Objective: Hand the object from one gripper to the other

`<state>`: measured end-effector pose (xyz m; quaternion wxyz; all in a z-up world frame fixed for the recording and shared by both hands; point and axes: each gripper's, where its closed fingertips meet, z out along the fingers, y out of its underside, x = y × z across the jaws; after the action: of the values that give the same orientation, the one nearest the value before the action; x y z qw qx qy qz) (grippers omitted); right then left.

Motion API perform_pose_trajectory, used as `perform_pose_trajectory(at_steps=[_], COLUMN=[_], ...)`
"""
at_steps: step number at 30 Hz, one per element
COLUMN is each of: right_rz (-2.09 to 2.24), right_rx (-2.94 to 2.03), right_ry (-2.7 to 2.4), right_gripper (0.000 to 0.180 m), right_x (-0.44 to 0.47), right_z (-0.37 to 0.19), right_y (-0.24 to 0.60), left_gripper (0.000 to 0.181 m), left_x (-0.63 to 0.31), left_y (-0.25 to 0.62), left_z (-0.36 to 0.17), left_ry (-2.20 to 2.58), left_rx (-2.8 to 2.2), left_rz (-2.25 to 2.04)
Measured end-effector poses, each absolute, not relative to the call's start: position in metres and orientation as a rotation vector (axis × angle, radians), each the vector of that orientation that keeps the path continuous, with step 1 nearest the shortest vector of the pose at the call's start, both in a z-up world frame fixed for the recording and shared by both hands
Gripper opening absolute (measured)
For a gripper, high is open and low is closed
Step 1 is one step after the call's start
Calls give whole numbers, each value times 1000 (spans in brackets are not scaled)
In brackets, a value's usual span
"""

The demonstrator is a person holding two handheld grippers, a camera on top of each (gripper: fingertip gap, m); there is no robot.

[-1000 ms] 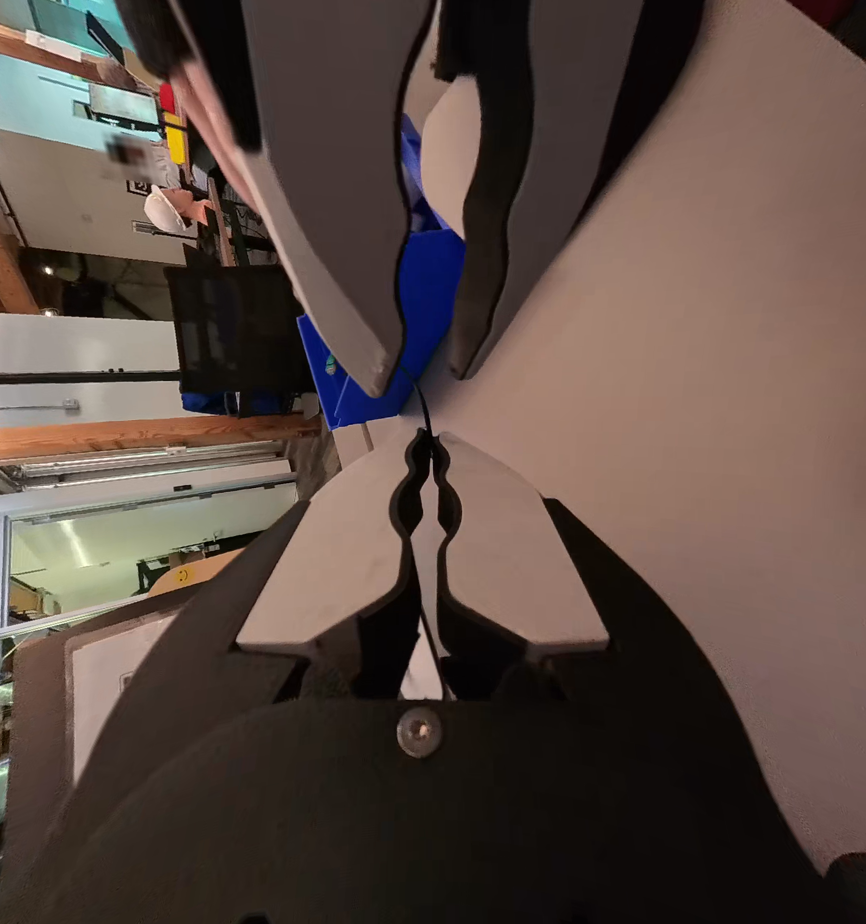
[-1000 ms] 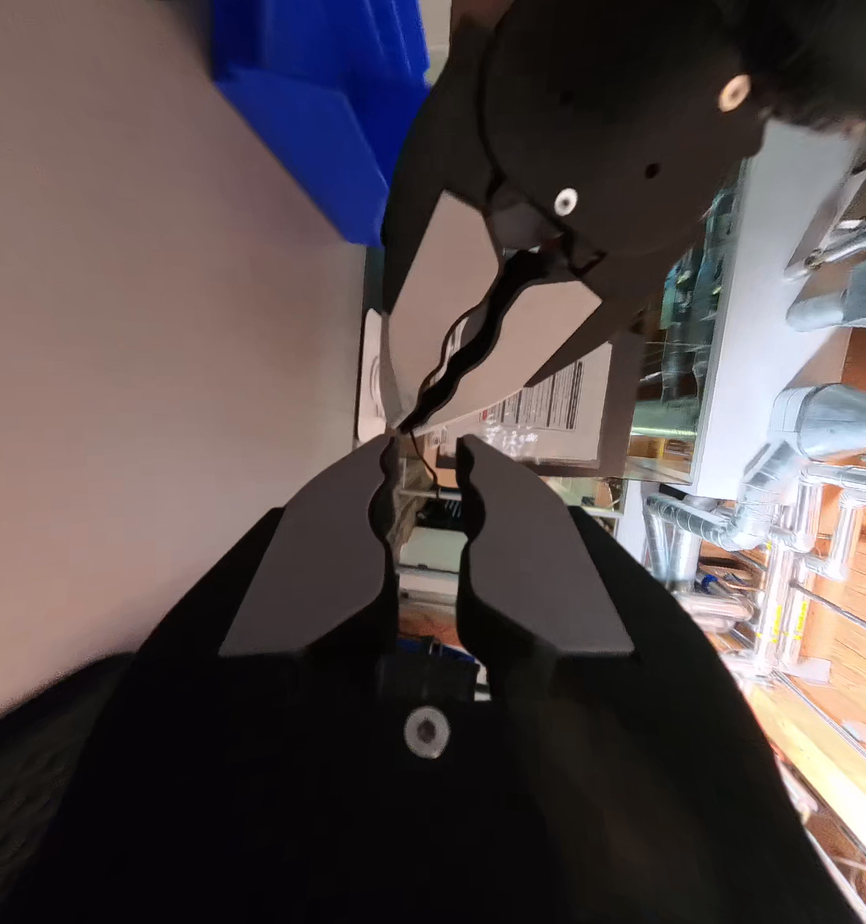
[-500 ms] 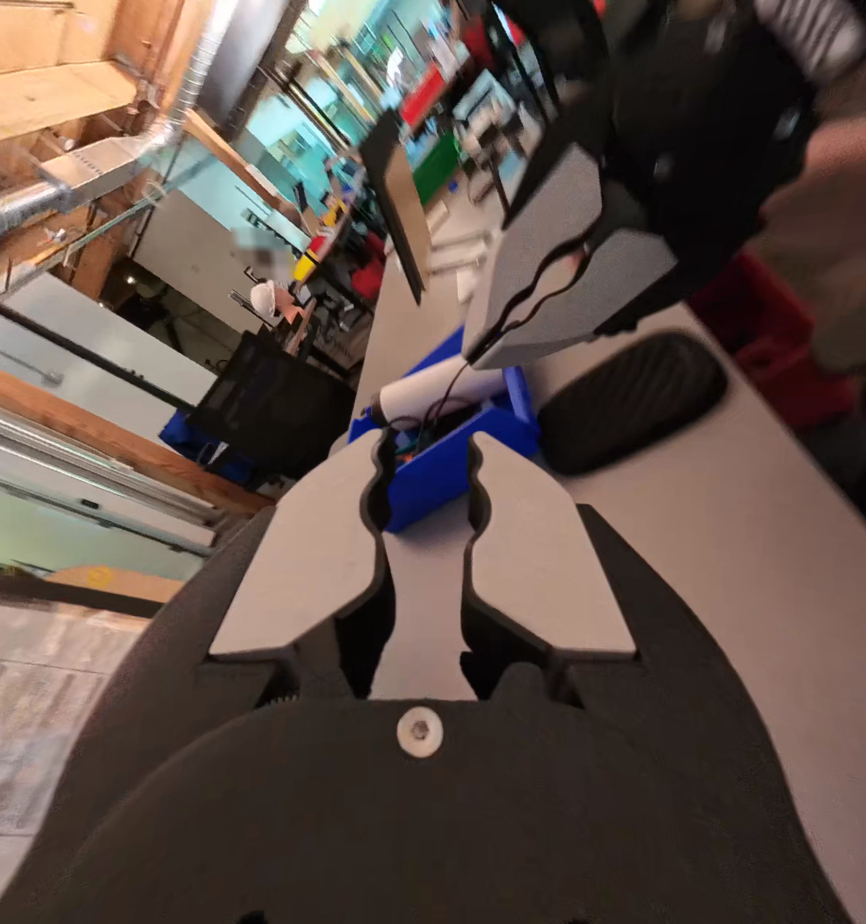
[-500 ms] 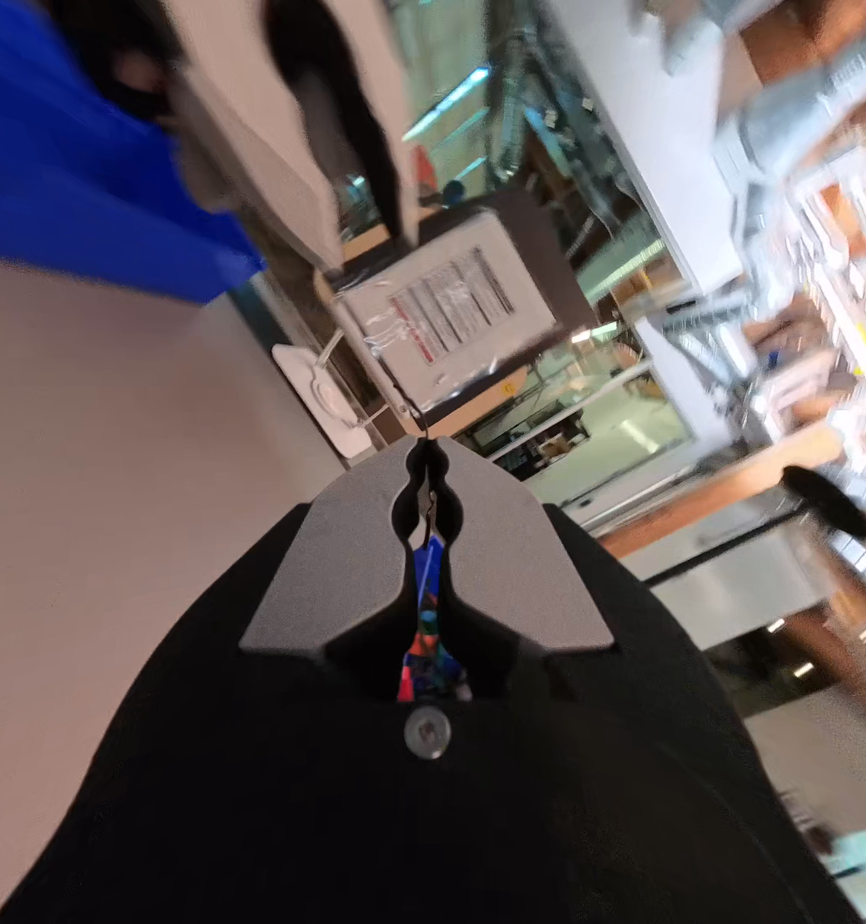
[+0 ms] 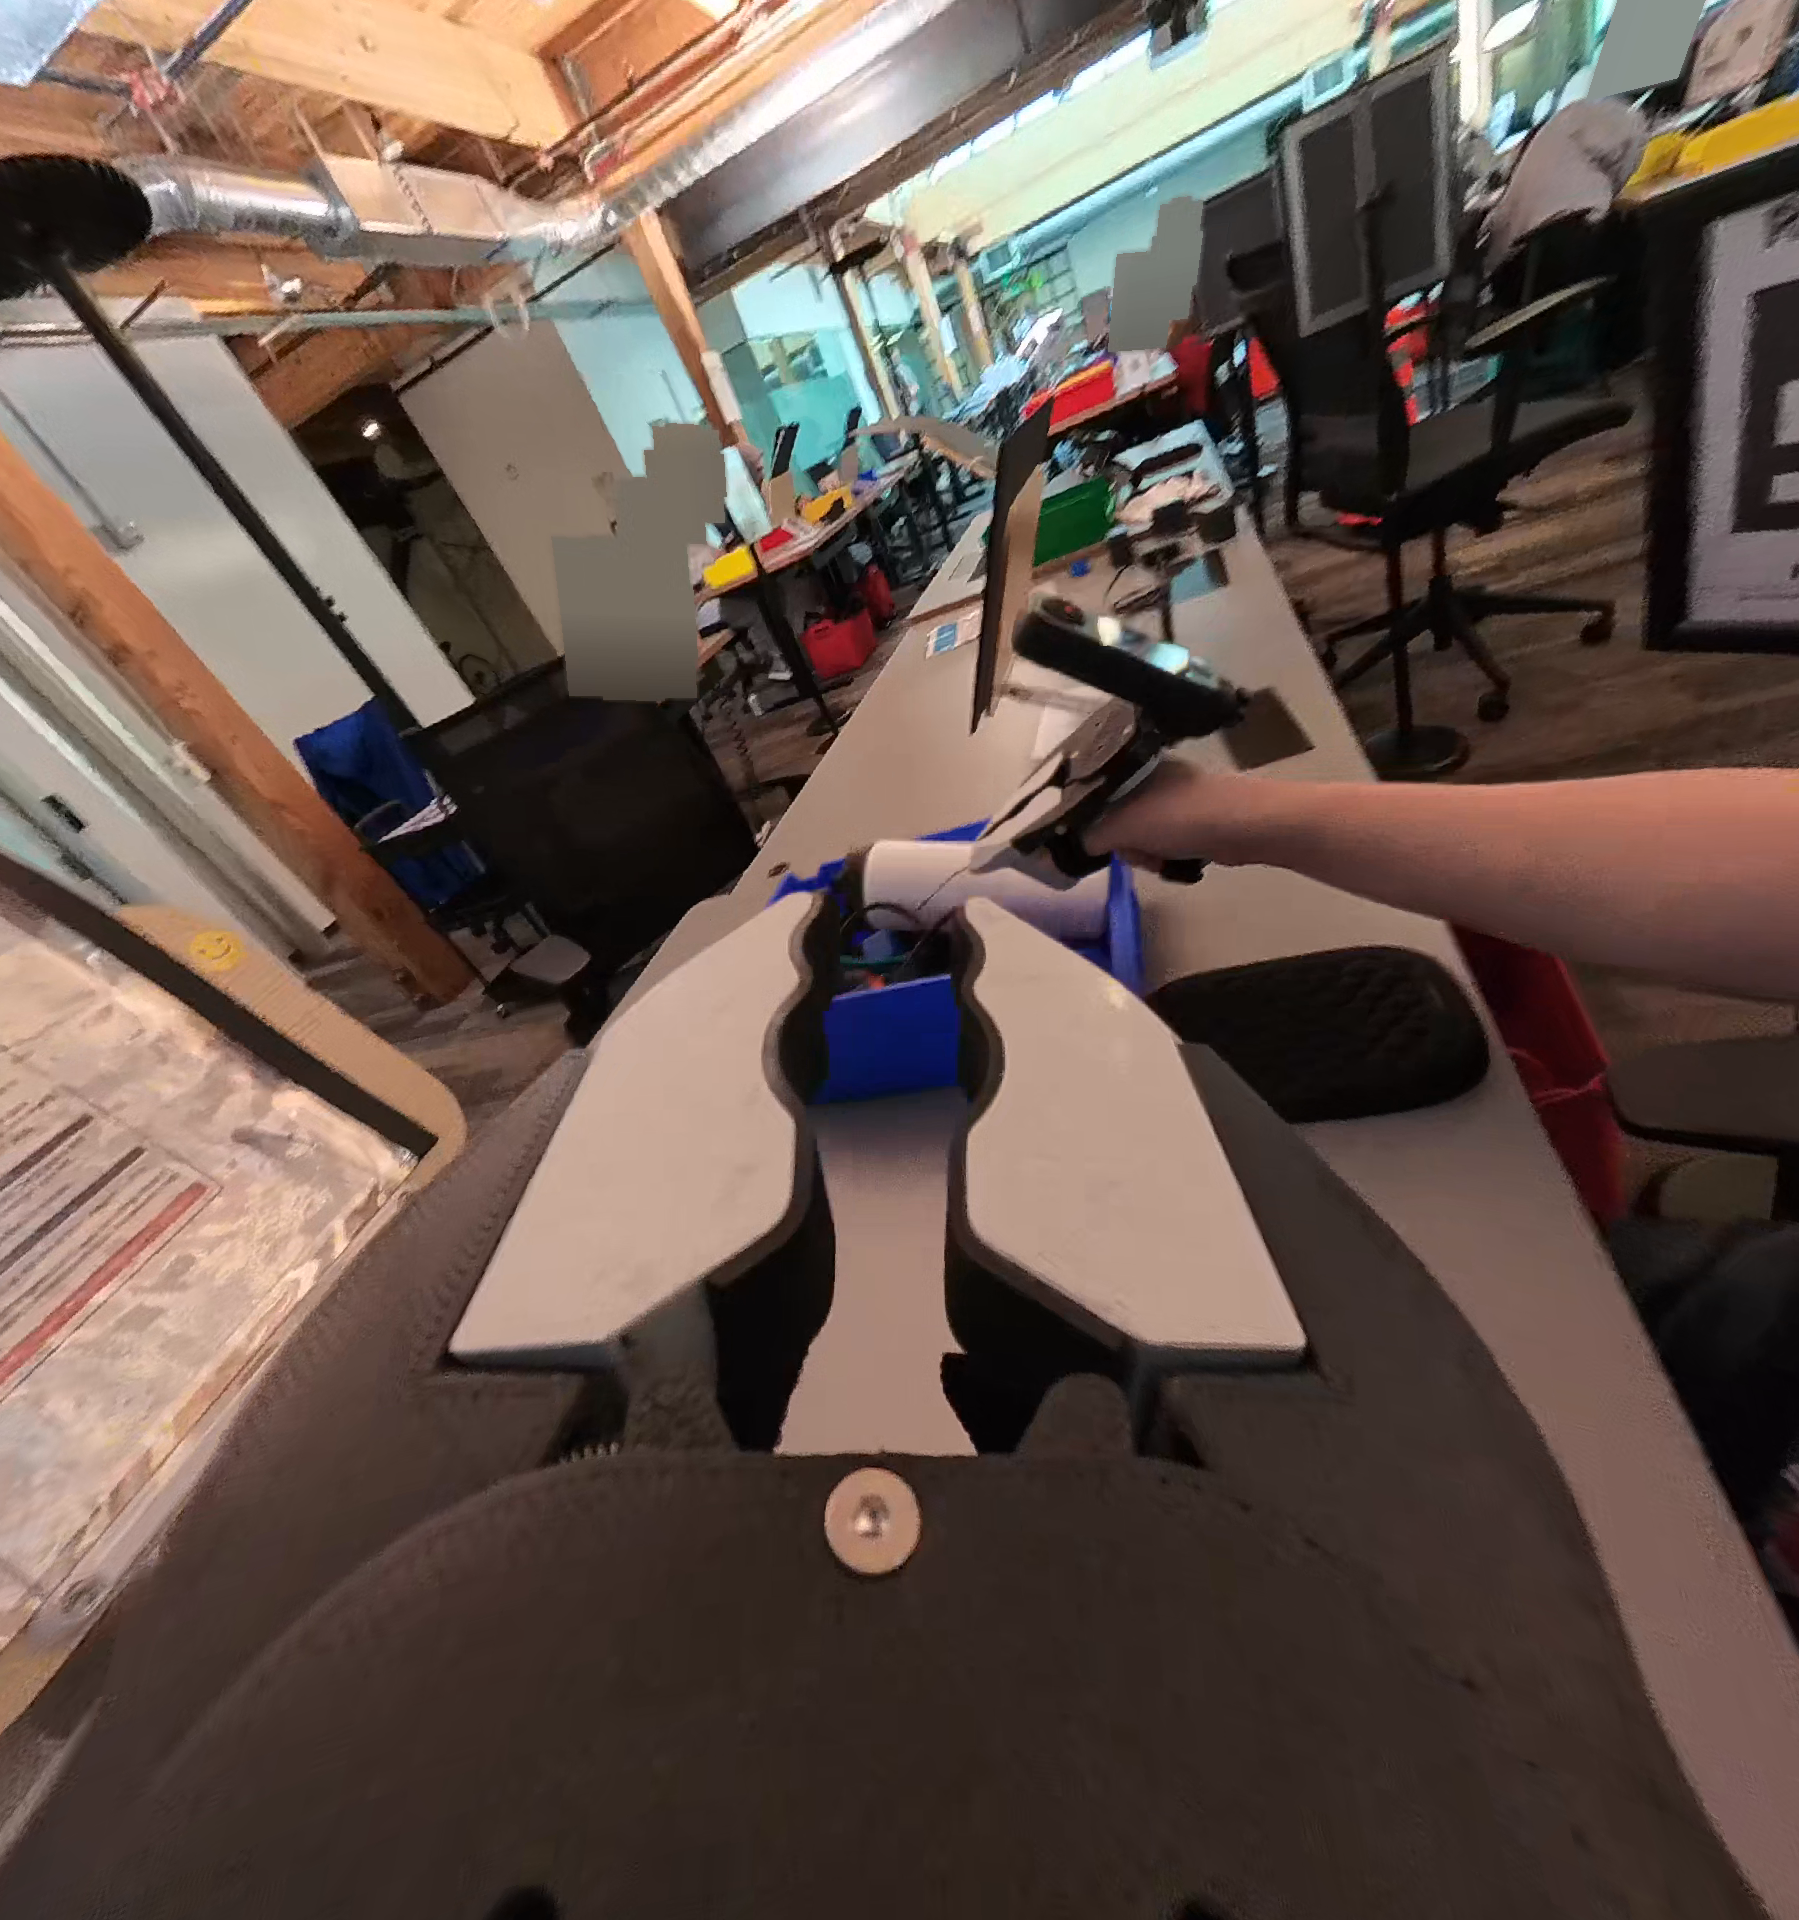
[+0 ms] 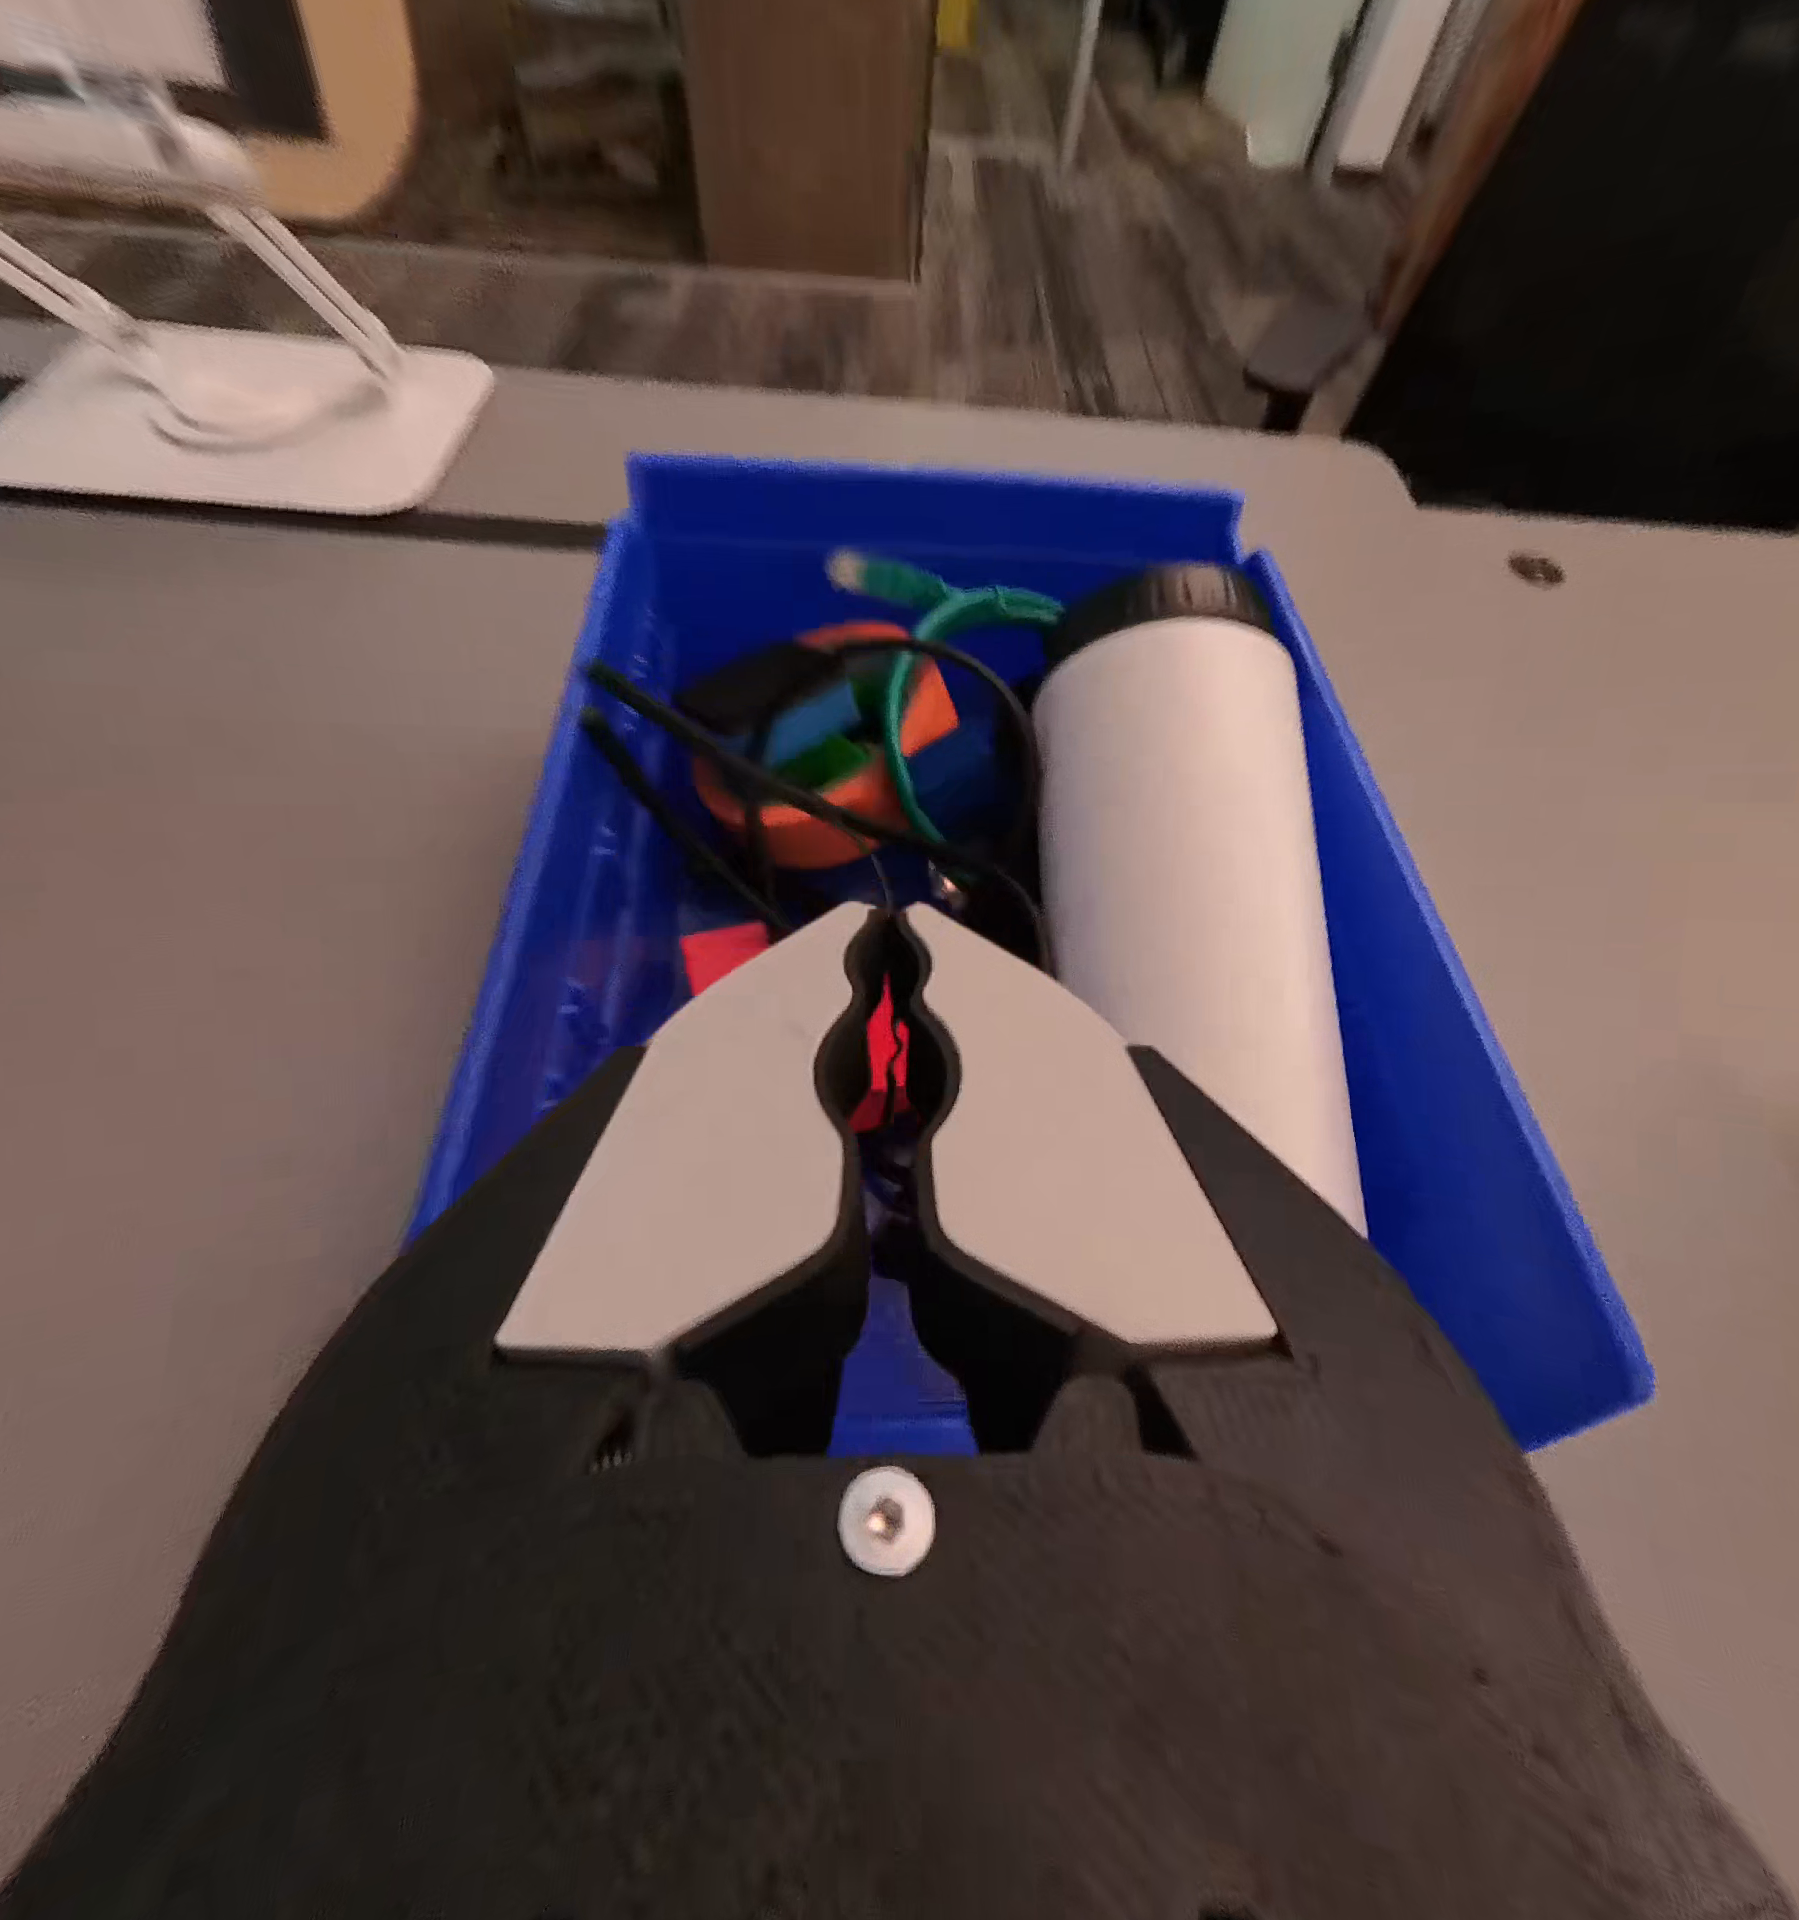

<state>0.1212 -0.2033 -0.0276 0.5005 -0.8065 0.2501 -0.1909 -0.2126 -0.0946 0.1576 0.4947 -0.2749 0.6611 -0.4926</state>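
The object is a thin black wire (image 6: 877, 878). My right gripper (image 6: 884, 914) is shut on it, the wire pinched at the fingertips and trailing down into the blue bin (image 6: 1394, 935). In the left wrist view the right gripper (image 5: 983, 854) hovers over the blue bin (image 5: 879, 1039) with the wire (image 5: 942, 885) hanging from its tip. My left gripper (image 5: 890, 914) is open and empty, held back from the bin above the grey table (image 5: 1394, 1195).
The bin holds a white bottle (image 6: 1175, 831), an orange ring with coloured blocks (image 6: 822, 821), a green cable (image 6: 916, 665) and a red block (image 6: 723, 951). A black wrist rest (image 5: 1321, 1029) lies right of the bin. A white stand base (image 6: 230, 426) sits at the far left. Tip to tip, the grippers are about 40 cm apart.
The left gripper let go of the wire and opened, then drew back. The right gripper shut on the wire and carried it over the blue bin.
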Motion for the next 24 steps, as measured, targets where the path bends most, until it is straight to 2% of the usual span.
perform_pose_trajectory(at_steps=[8, 10, 13, 17, 21, 24], right_rz=[-409, -415, -488, -722, -1094, -1268], right_rx=[-2097, -2137, -2062, -1919, -1705, -1635], right_ry=[675, 664, 606, 463, 170, -47], right_gripper=[4, 17, 31, 36, 41, 40], right_x=[143, 142, 137, 116, 51, -11], right_z=[-78, -80, -56, -8, 49, 67], right_y=[-192, -192, -193, -198, -190, -175], left_gripper=[23, 24, 25, 29, 32, 32], left_x=[-180, -178, -178, -181, -184, -187], left_y=[-58, -52, -25, 31, 64, 78], left_z=[124, 119, 116, 117, 121, 123], left_ry=[1616, 1627, 1593, 1454, 1322, 1266], left_rx=[-846, -883, -951, -1021, -1083, -1100], left_rz=[-861, -835, -705, -353, -197, -133])
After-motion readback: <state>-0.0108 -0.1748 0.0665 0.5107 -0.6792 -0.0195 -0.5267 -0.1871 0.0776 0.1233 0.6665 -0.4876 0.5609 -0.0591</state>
